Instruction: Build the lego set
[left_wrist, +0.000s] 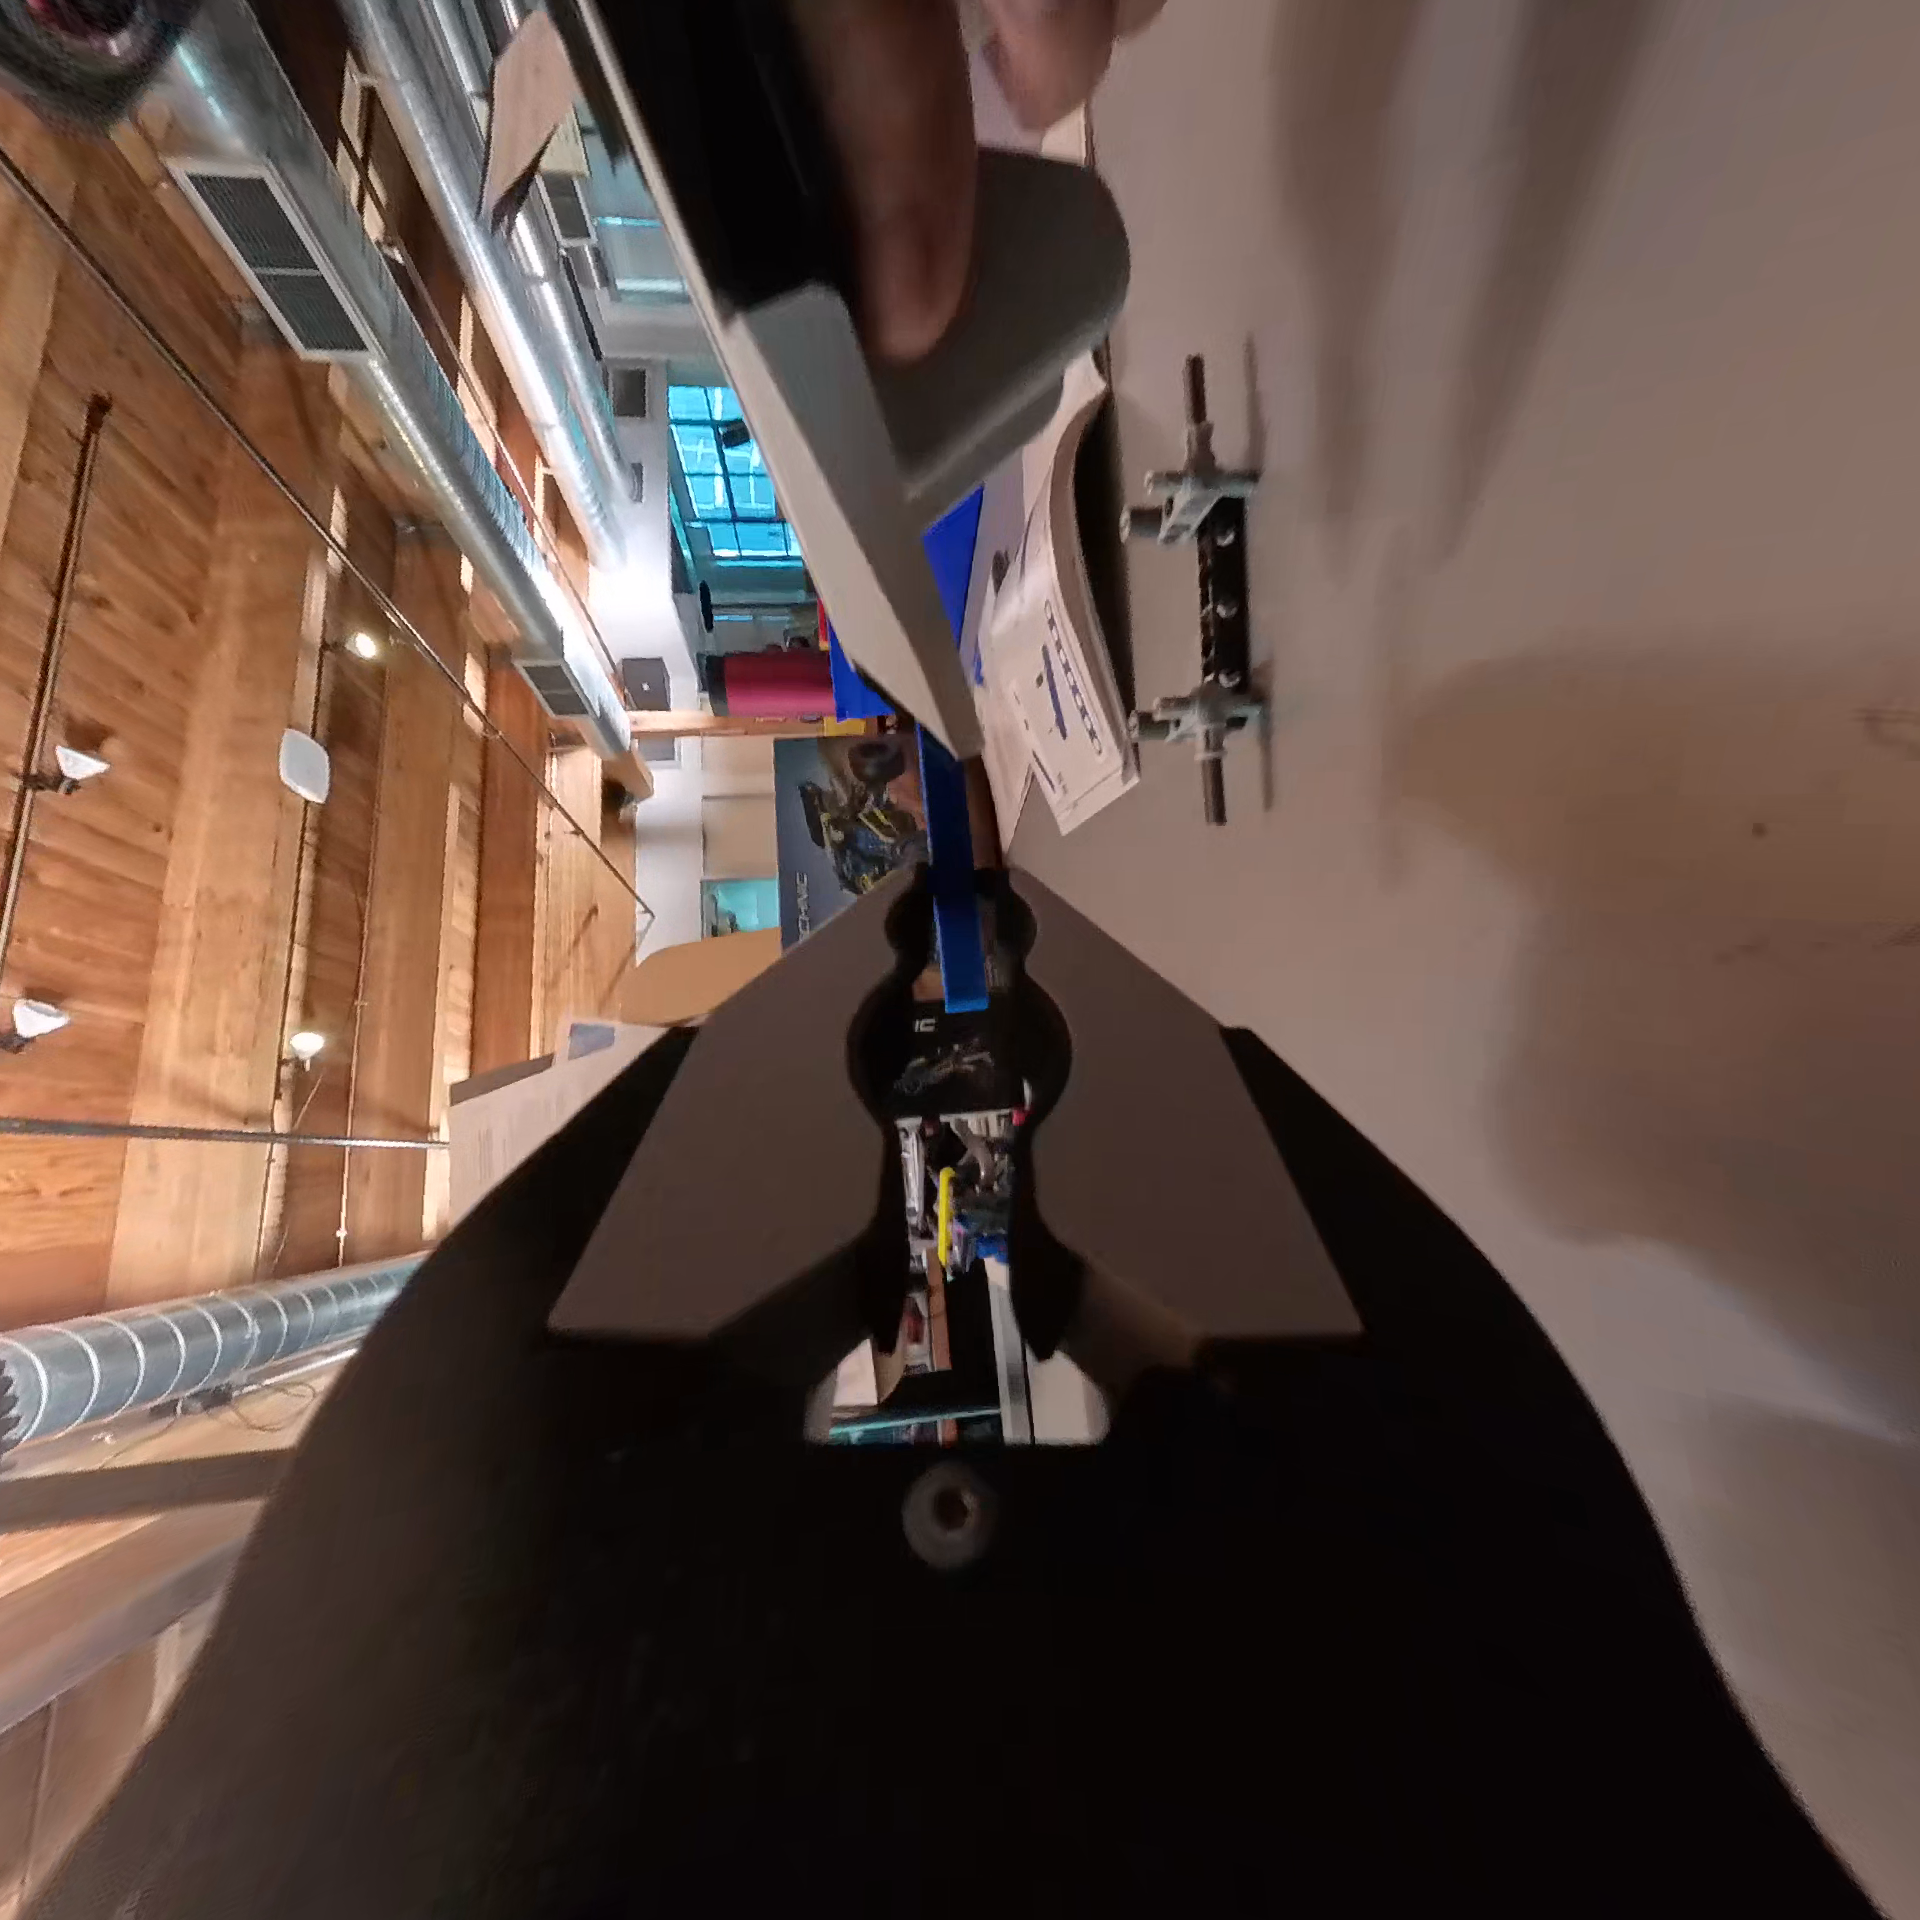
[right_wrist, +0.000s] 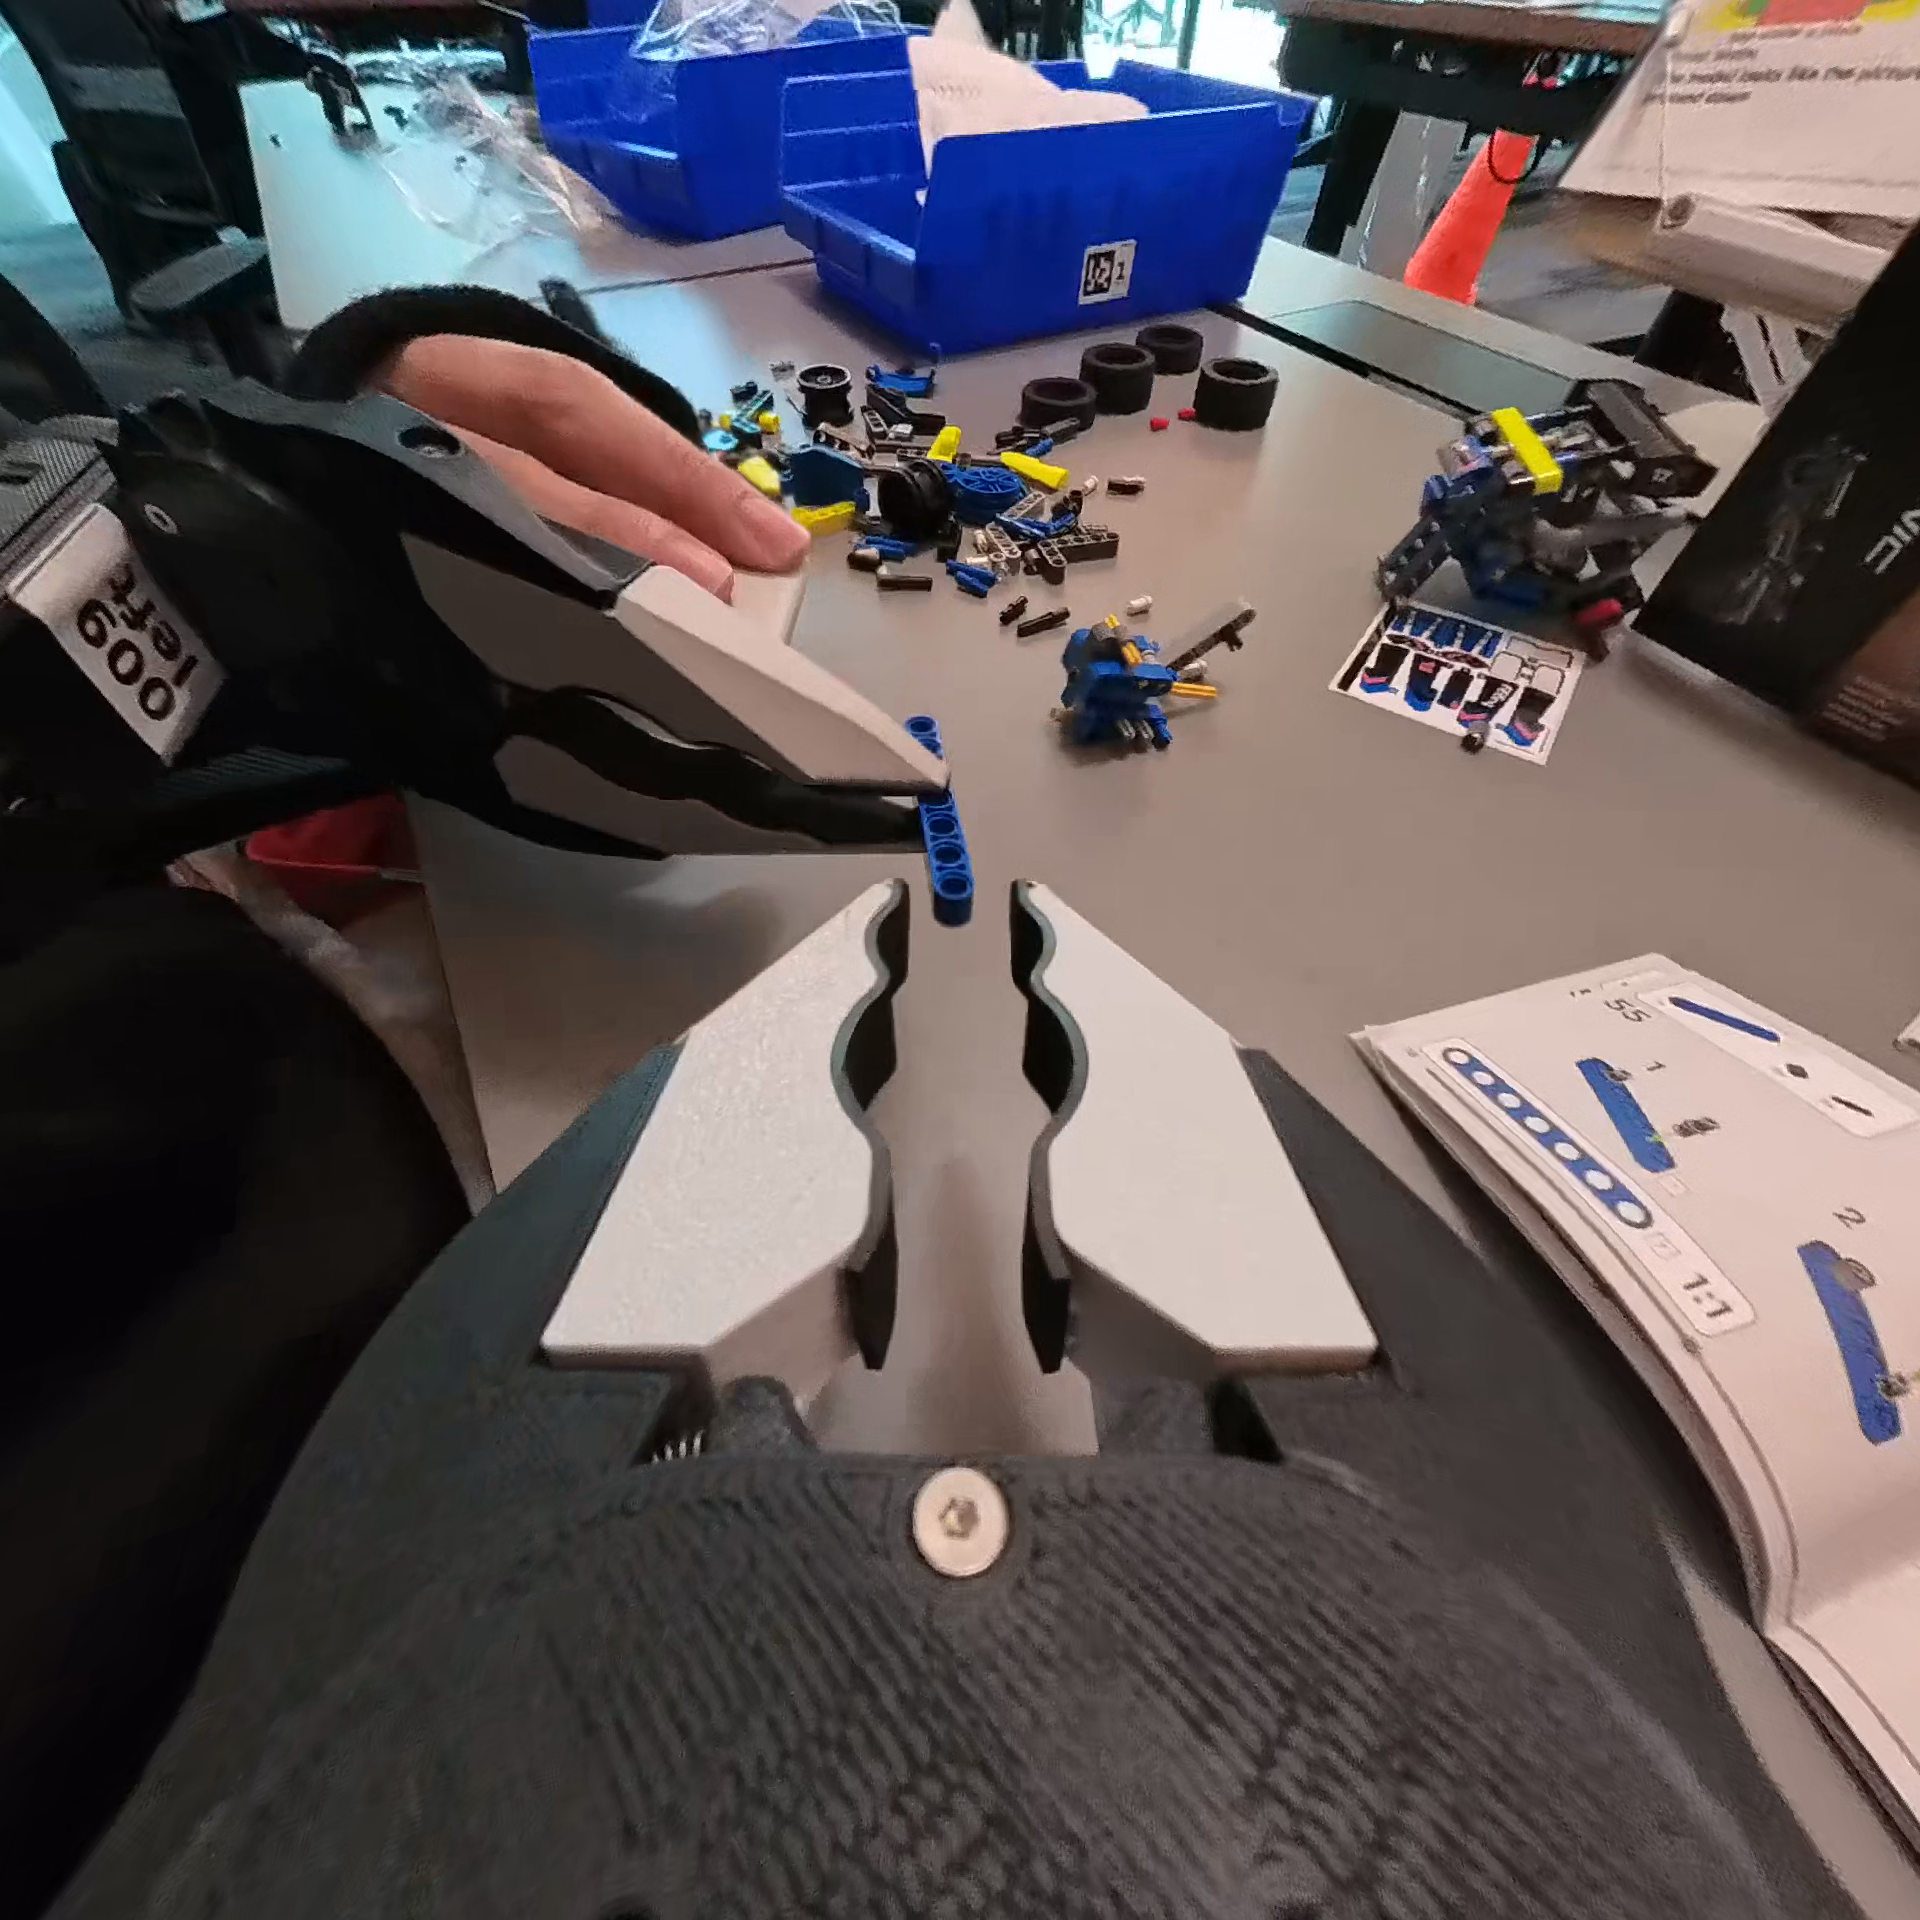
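Now | our left tool (right_wrist: 930, 795) pinches the blue Technic beam (right_wrist: 948, 857) mid-air, presenting it | right tool (right_wrist: 958, 902) gapes empty at 6 o'clock beneath, ready to receive | instruction booklet (right_wrist: 1621, 1195) at 3 o'clock on worktop (right_wrist: 1299, 831) for reference.

Worktop (right_wrist: 1299, 852): loose parts pile (right_wrist: 935, 499) upper centre of frame, two bins (right_wrist: 1039, 208) behind it, four tyres (right_wrist: 1143, 379) between. Sticker sheet (right_wrist: 1455, 681) centre right, partial model (right_wrist: 1548, 499) just behind it. Instruction booklet (right_wrist: 1662, 1247) lower right; small subassembly (right_wrist: 1122, 681) centre, before the pile.
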